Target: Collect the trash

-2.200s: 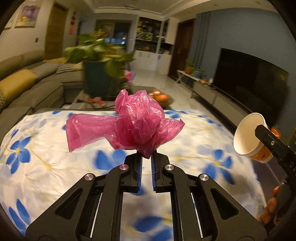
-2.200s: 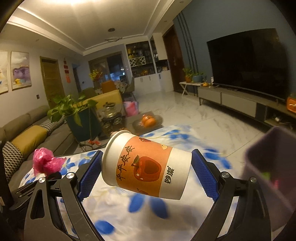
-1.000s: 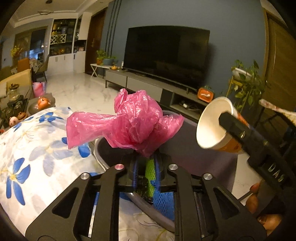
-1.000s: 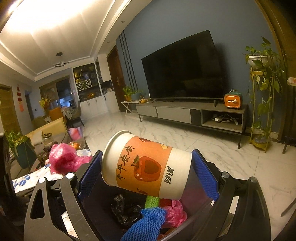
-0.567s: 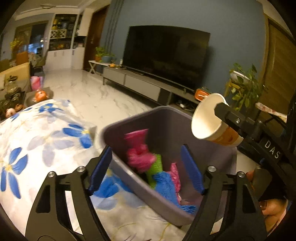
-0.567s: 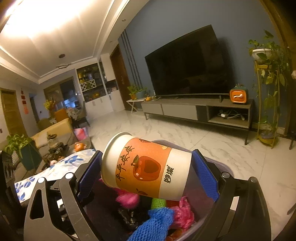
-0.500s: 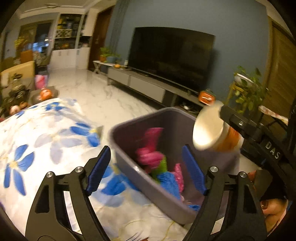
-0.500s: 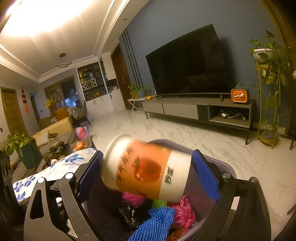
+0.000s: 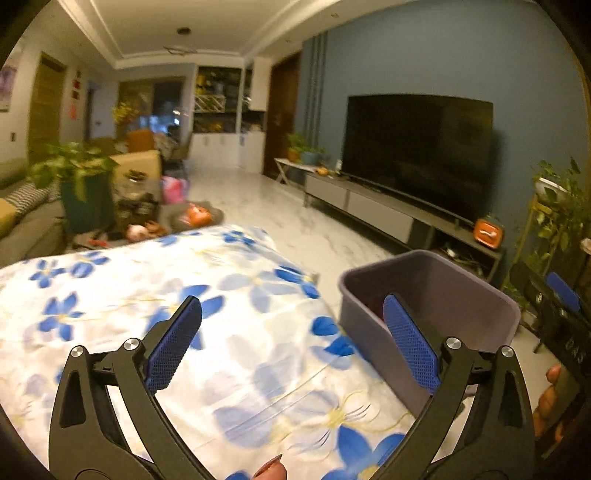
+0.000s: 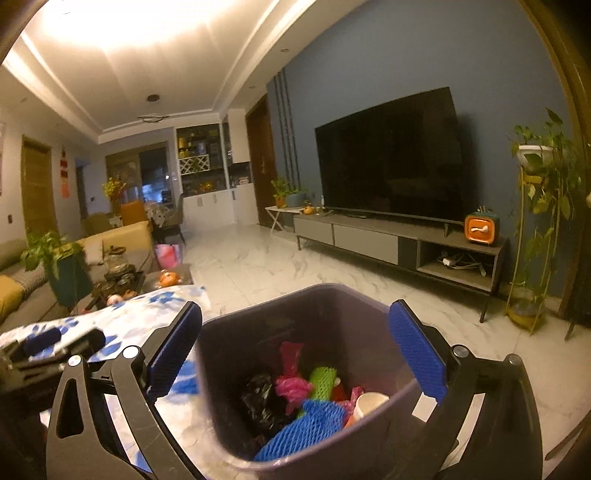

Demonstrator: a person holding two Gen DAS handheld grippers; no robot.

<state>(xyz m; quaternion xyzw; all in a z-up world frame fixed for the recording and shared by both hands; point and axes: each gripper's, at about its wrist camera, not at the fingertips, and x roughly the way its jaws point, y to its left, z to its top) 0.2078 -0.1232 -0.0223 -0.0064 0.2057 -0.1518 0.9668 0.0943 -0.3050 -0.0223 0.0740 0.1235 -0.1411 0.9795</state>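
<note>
Now the left gripper (image 9: 291, 341) hung over the blue-flowered white cloth (image 9: 155, 306), its jaws just opened wide and empty; the grey plastic bin (image 10: 314, 306) sat beside the cloth; the crumpled pink plastic bag (image 10: 291, 384) and white paper cup (image 10: 369, 402) lay inside; the right gripper (image 10: 295, 349), also gaping and empty, should lift clear of the rim before turning back for more.

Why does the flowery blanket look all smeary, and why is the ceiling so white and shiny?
In the left wrist view the flowered cloth is smeared by motion blur, while the tongs' blue pads stay sharp. In the right wrist view ceiling light glares out to plain white, and the fisheye lens bends the room's edges; the trash bin looks fairly clear.
</note>
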